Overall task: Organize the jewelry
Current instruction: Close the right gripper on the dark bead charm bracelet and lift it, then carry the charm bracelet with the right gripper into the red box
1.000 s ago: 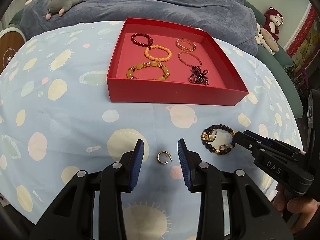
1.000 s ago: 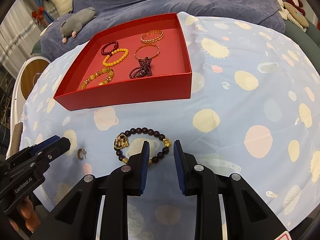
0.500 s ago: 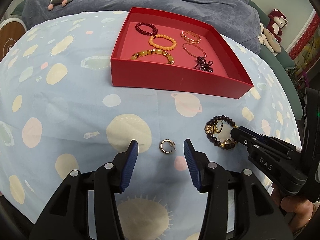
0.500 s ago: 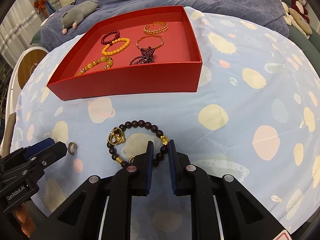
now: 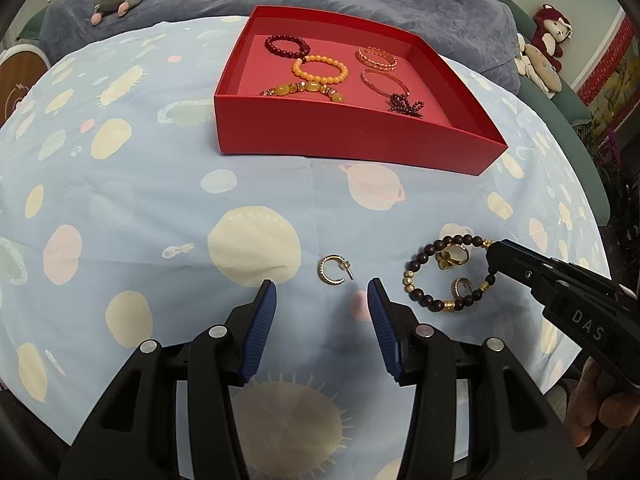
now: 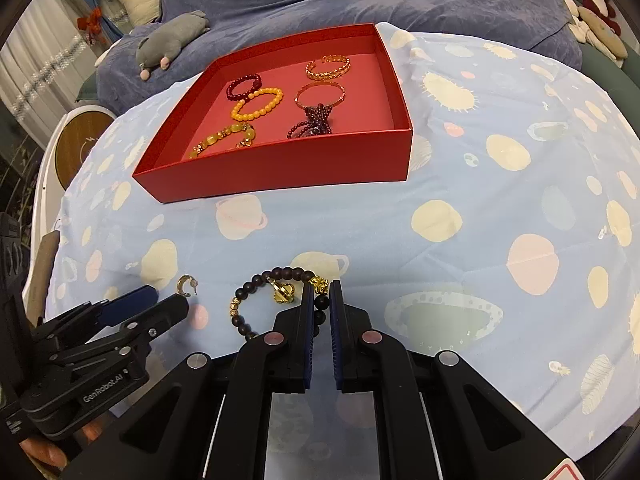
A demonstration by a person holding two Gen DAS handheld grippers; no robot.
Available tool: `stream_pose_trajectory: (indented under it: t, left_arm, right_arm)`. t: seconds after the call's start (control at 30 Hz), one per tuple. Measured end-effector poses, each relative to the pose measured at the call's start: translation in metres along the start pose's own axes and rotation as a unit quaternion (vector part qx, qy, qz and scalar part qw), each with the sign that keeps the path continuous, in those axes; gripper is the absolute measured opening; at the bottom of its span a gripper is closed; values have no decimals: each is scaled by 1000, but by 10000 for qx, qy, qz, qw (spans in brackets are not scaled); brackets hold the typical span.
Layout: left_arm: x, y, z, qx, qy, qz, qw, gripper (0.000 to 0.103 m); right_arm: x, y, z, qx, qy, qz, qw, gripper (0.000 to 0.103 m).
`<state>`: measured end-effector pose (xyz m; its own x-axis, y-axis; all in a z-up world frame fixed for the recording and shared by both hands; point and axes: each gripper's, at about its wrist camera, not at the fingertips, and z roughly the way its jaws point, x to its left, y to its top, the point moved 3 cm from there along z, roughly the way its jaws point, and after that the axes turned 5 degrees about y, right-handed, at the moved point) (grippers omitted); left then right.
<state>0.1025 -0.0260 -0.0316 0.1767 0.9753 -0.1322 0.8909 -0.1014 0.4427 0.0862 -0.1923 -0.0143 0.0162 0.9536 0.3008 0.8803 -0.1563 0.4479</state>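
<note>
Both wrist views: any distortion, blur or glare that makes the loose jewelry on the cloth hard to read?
Left wrist view: strong fisheye bending, dark corners; hoop earring and dark bead bracelet are sharp, with no glare. Right wrist view: same bending and vignette; the right tongs hide part of the bracelet, and the earring looks small beside the left tongs. Lighting is soft and even, with faint shadows.

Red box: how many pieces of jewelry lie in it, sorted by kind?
Beaded bracelets: 3 (dark red bracelet, orange bracelet, yellow bracelet)
Metal bangles: 2 (braided bangle, thin bangle with a dark bead cluster)
Total in the red box: 5
</note>
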Motion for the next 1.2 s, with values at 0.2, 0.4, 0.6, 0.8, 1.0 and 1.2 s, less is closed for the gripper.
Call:
stream_pose_trajectory:
  t: [0.2, 0.4, 0.6, 0.8, 1.0, 1.2]
  left_arm:
    - [-3, -1, -3, -21, -51, 28, 10000, 45]
    - [-6, -1, -7, -58, -66, 55, 9999, 45]
    - [-6, -1, -3, -17, -17, 48, 10000, 45]
    - [-6, 4, 5, -17, 71, 85, 9999, 43]
    - [-17, 10, -1, -112, -83, 167, 9998, 43]
    - [-42, 11, -6, -106, -361, 365, 9986, 44]
  right_arm:
    - [1, 0, -16, -130, 204, 109, 9996, 8]
    - [-1, -2, -33, -269, 293, 183, 9990, 8]
    - [-6, -11, -35, -218, 267, 223, 9992, 8]
    - [-6, -17, -31, -144, 304, 252, 9991, 8]
    - [-6, -25, -34, -52, 345, 201, 9992, 8]
    - [-25, -44, -36, 76, 136, 375, 9992, 8]
